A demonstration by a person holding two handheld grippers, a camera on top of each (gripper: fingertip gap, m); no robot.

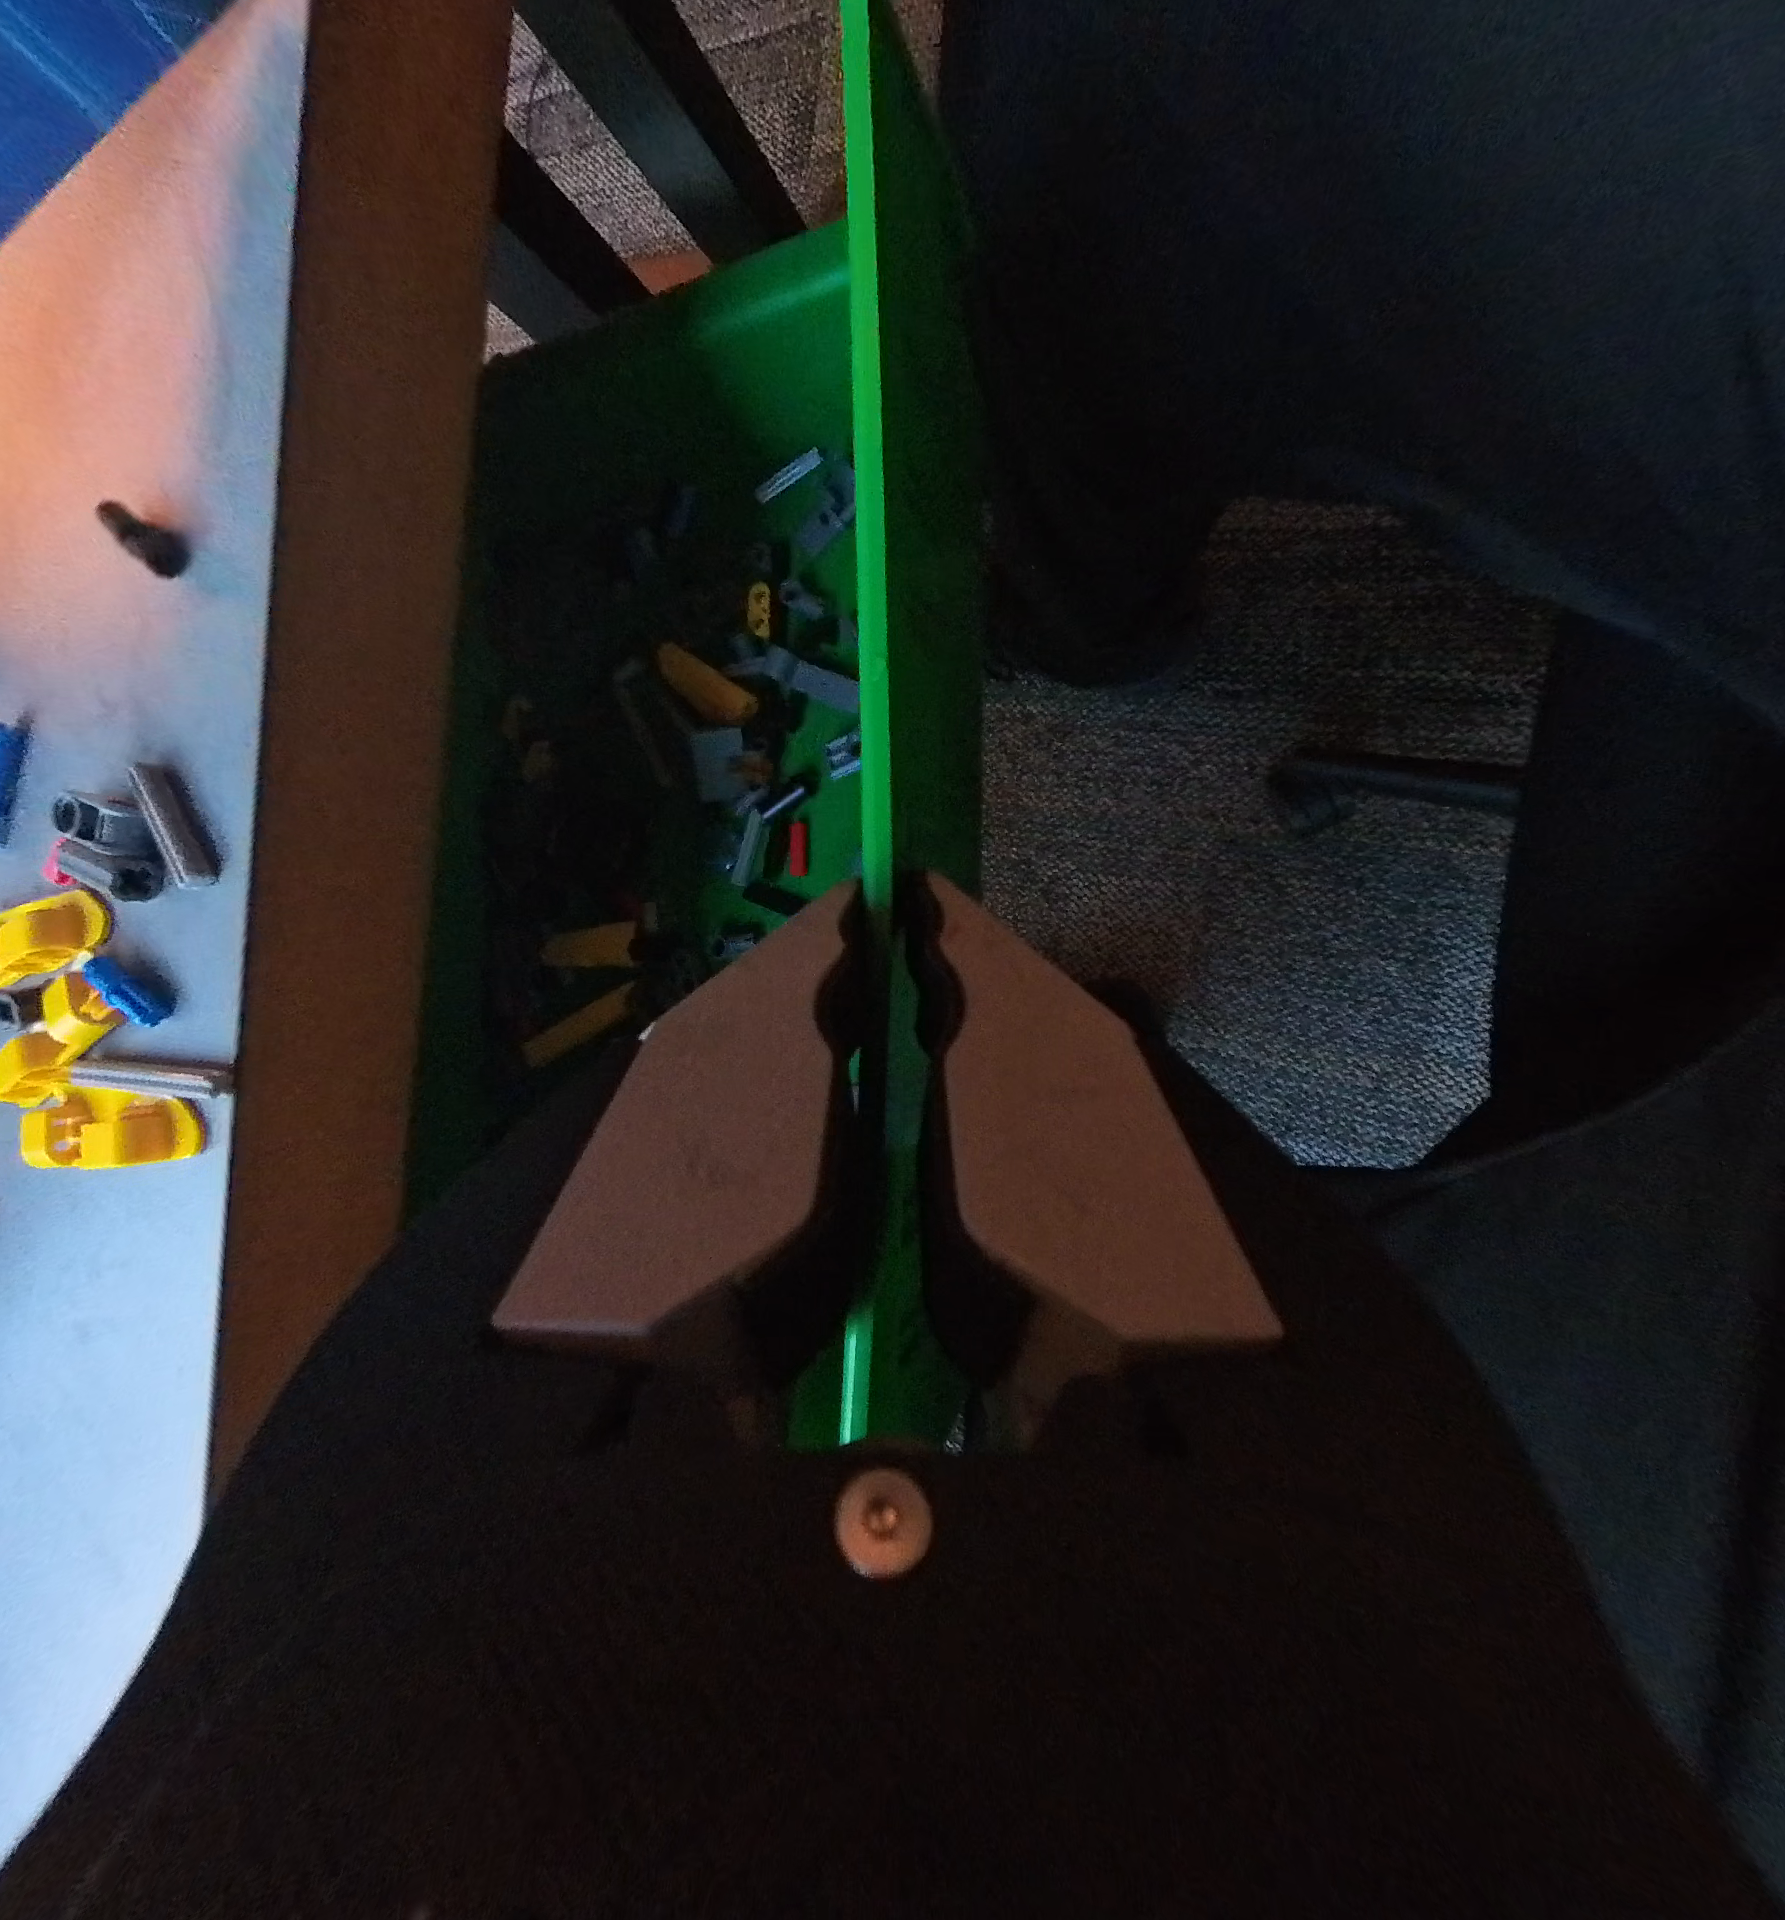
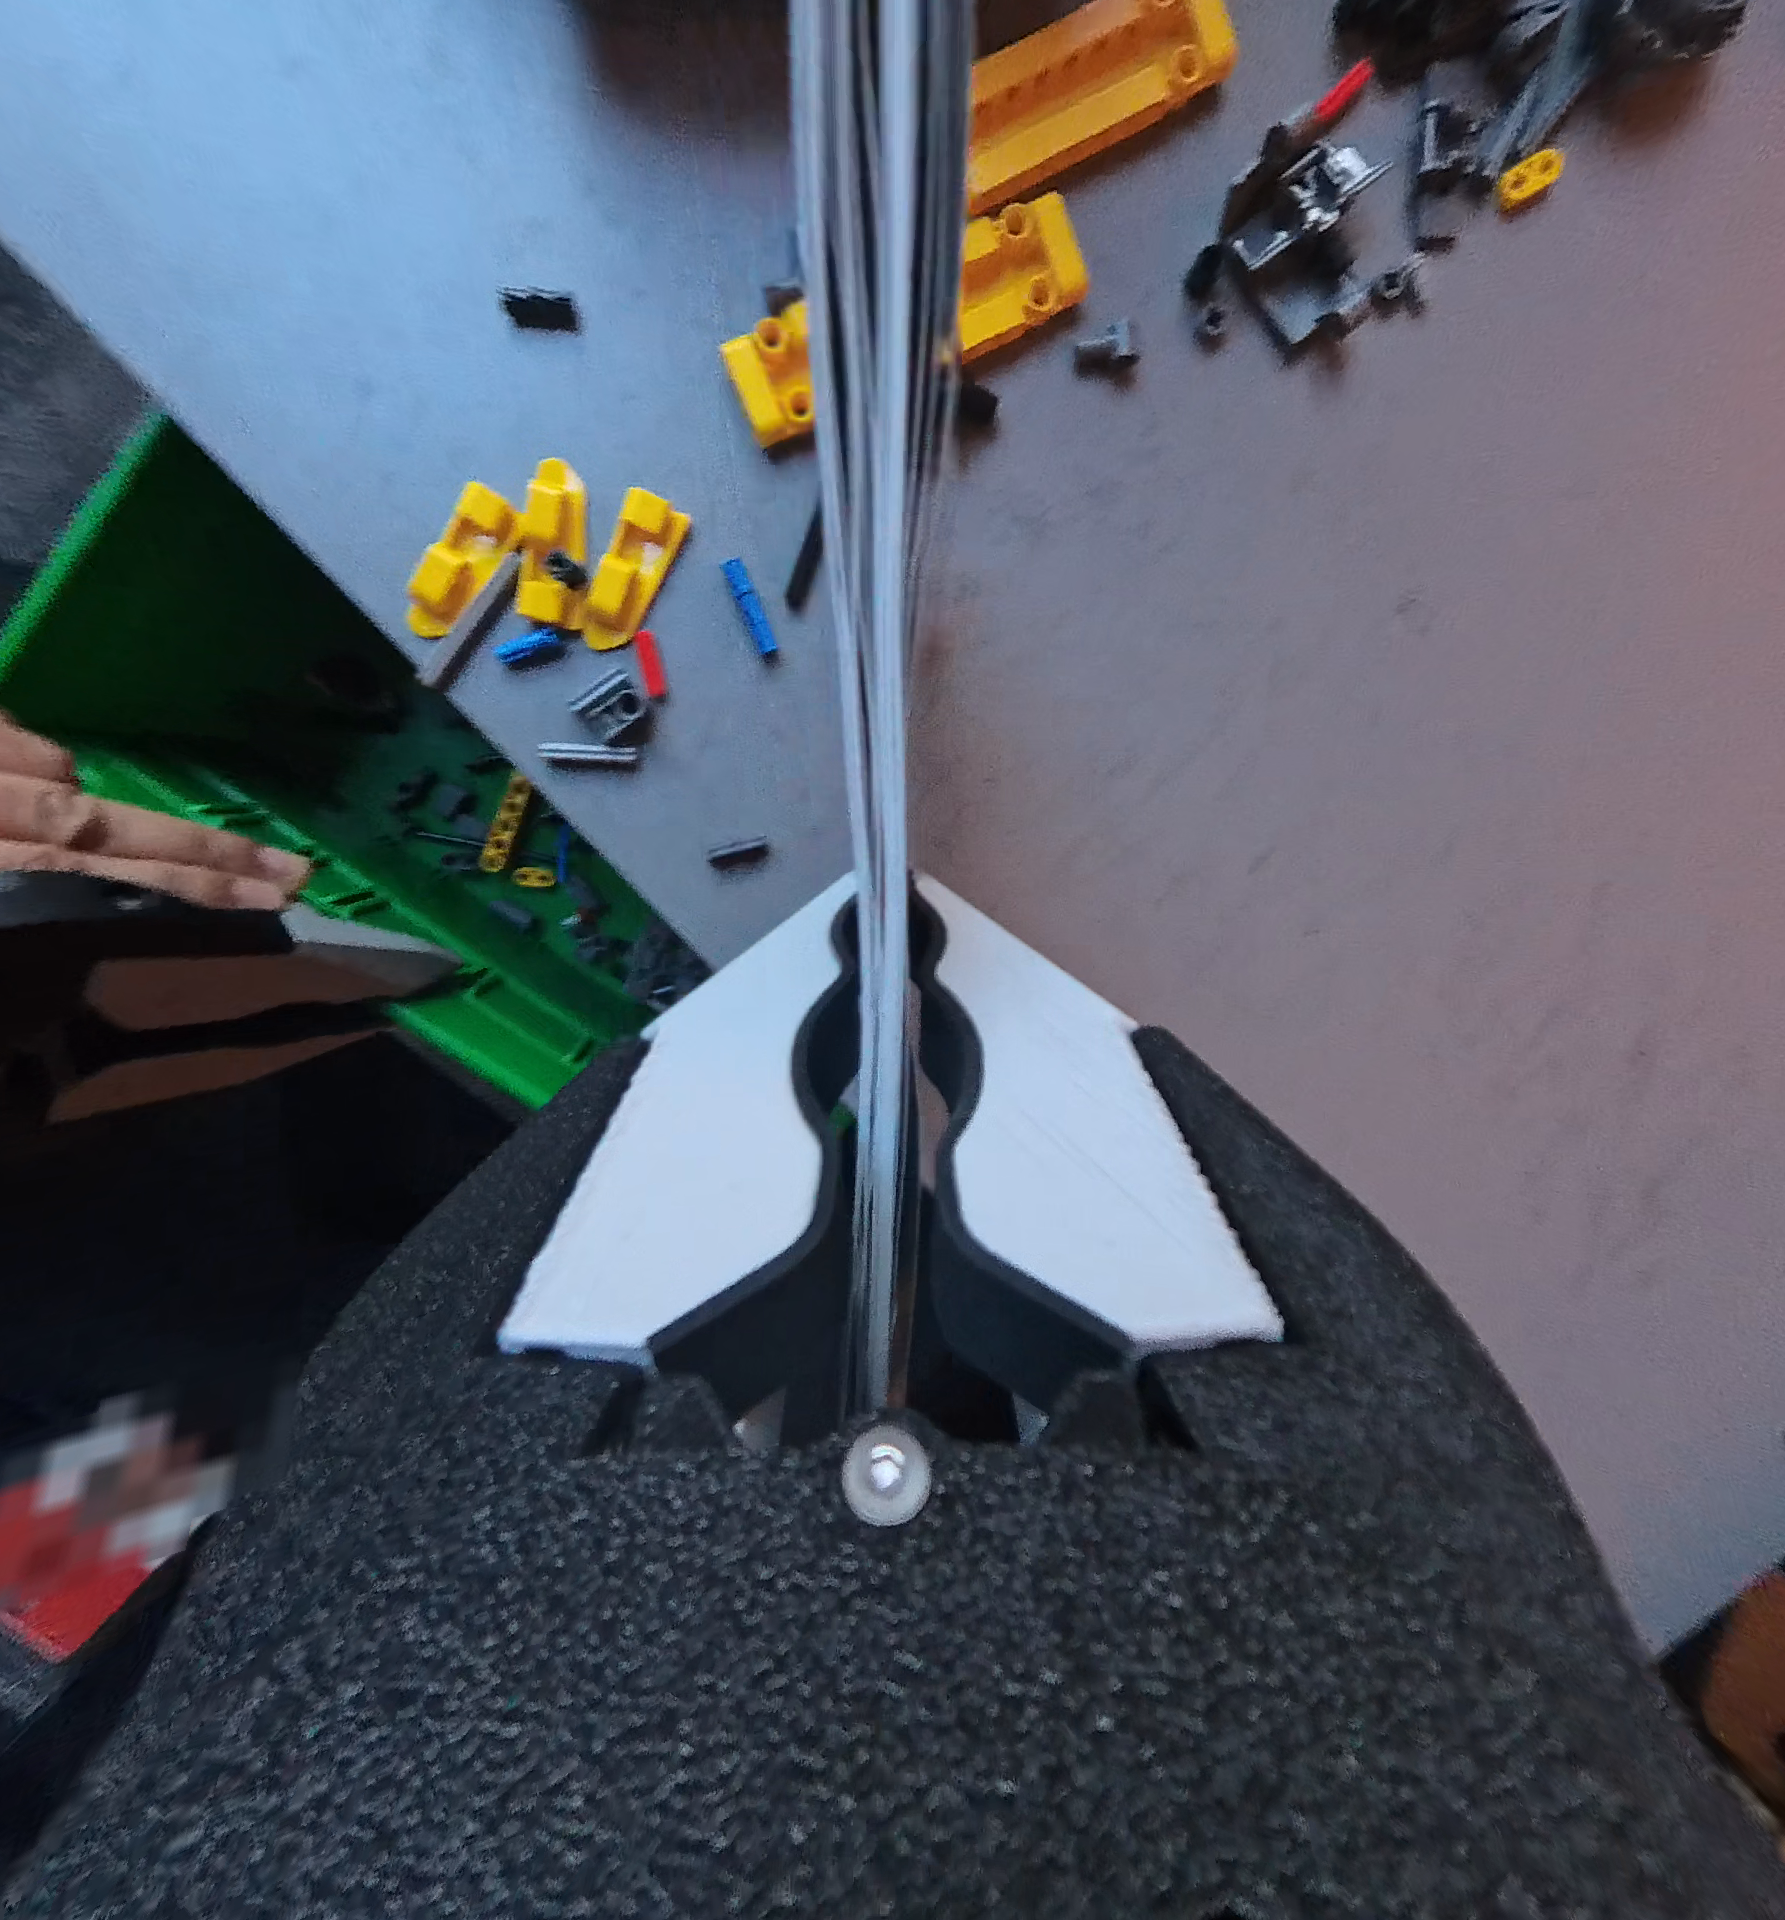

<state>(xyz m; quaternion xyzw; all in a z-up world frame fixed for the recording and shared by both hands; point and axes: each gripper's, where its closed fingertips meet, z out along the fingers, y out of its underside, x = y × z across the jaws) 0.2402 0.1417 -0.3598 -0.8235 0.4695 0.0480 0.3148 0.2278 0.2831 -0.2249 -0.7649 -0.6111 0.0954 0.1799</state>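
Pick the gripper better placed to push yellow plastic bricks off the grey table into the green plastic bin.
Right, probably: right gripper is shut on a clear glossy strip near the yellow plastic bricks; left gripper clamps the green plastic bin's wall.

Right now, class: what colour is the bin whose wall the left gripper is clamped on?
Green. The bin shows best in the left wrist view, its wall pinched by the left gripper.

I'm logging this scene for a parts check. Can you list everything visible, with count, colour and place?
Green bin: one, held below the table edge, small mixed pieces inside.
Table: one, grey.
Yellow clip pieces: a few, clustered near the table edge.
Yellow beams: several, far side.
Blue pins: a few, by the clips.
Dark parts pile: one, far right.
Clear thin sheet: one, edge-on.
Left gripper: shut on the bin wall.
Right gripper: shut on the sheet.
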